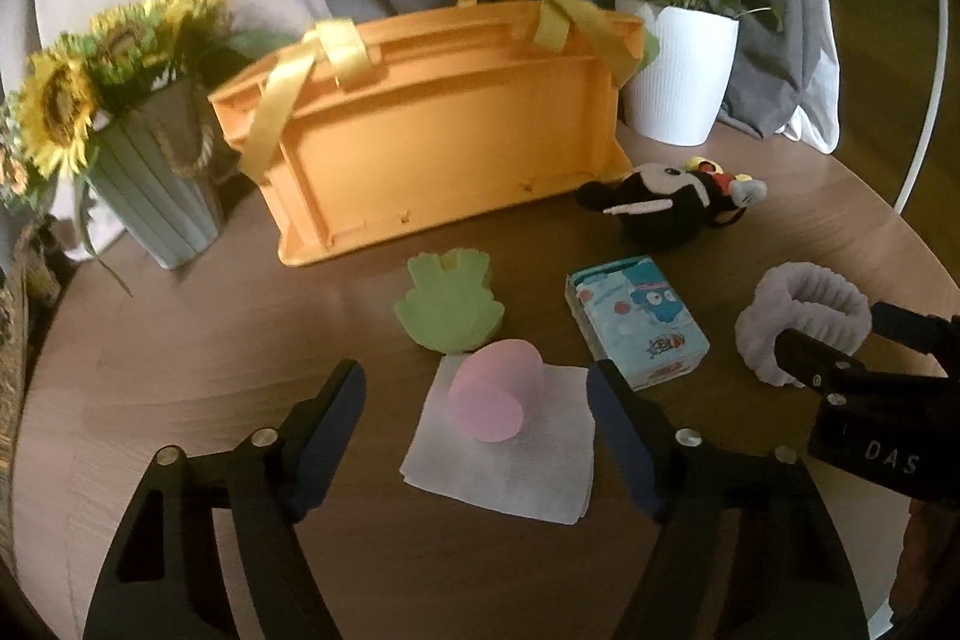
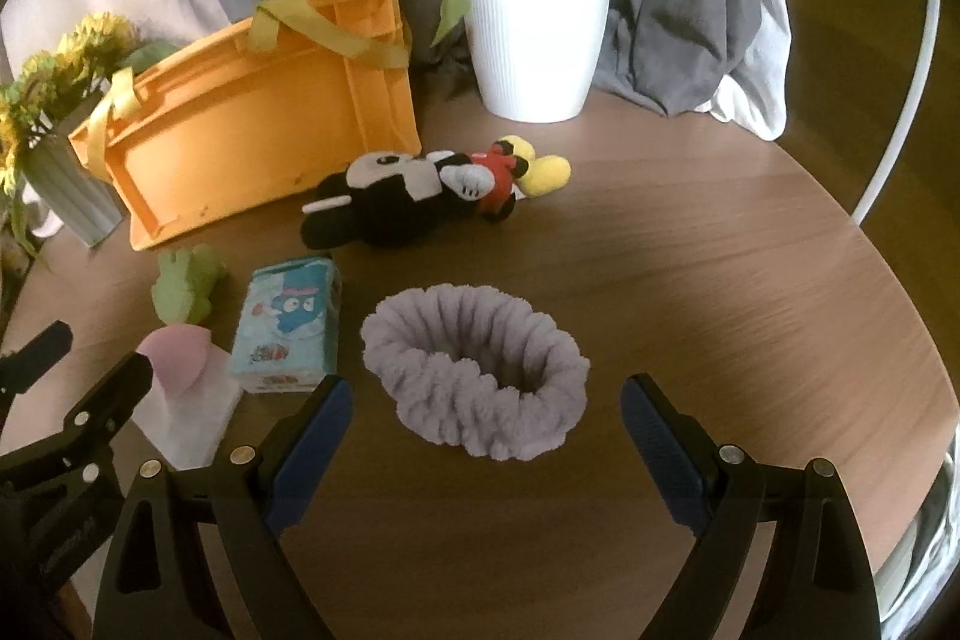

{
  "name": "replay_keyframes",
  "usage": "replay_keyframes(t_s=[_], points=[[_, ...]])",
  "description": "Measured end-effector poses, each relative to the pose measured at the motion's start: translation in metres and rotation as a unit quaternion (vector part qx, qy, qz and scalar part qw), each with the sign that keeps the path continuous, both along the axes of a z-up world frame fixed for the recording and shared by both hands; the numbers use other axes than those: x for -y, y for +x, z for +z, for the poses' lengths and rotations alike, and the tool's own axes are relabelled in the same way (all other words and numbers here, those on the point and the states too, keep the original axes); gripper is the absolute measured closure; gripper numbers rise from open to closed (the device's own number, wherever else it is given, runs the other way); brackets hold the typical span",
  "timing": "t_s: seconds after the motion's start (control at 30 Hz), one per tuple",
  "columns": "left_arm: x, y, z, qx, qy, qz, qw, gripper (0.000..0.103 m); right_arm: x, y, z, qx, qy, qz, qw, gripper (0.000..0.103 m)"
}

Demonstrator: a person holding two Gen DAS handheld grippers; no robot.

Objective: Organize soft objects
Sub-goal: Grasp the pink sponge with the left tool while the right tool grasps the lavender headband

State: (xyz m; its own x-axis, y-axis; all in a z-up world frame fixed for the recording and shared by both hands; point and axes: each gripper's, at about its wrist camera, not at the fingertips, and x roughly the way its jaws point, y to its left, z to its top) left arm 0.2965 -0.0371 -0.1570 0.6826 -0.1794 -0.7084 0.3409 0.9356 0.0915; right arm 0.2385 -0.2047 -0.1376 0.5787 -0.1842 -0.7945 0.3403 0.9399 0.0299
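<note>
I see a fluffy lilac ring-shaped headband (image 2: 477, 379) lying flat beside a pink egg-shaped sponge (image 1: 495, 391) on a white napkin (image 1: 510, 466).

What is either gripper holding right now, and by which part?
Nothing. The left gripper stands open around the pink sponge; the right gripper stands open around the purple headband.

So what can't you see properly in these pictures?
- Inside of the orange basket: both views, its own wall faces the cameras.
- Sunflower vase: right wrist view, half behind the basket, cut off by the edge.
- Print on the tissue pack: both views, too small and blurred to read.
</note>
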Motion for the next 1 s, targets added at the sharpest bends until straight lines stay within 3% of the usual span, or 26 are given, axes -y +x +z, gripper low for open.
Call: replay_keyframes(t_s=[0.27, 0.37, 0.47, 0.57, 0.8, 1.0], points=[[0.001, 0.012, -0.018, -0.034, -0.014, 0.000, 0.9993, 0.043, 0.001, 0.009, -0.010, -0.013, -0.004, 0.000, 1.000, 0.011], [0.001, 0.016, -0.022, -0.044, -0.021, 0.002, 0.9988, 0.055, 0.001, 0.012, -0.013, -0.015, -0.005, 0.001, 1.000, 0.016], [0.002, 0.017, -0.024, -0.051, -0.024, -0.001, 0.9984, 0.064, 0.001, 0.015, -0.016, -0.021, -0.002, 0.002, 1.000, 0.027], [0.002, 0.015, -0.025, -0.049, -0.022, 0.000, 0.9985, 0.065, 0.001, 0.015, -0.018, -0.022, -0.001, 0.005, 1.000, 0.037], [0.002, 0.011, -0.022, -0.049, -0.027, -0.002, 0.9984, 0.066, 0.000, 0.015, -0.017, -0.018, -0.001, 0.022, 1.000, 0.074], [0.004, 0.003, -0.010, -0.039, -0.031, 0.000, 0.9988, 0.066, 0.000, 0.010, -0.011, -0.012, 0.002, 0.032, 0.999, 0.078]])
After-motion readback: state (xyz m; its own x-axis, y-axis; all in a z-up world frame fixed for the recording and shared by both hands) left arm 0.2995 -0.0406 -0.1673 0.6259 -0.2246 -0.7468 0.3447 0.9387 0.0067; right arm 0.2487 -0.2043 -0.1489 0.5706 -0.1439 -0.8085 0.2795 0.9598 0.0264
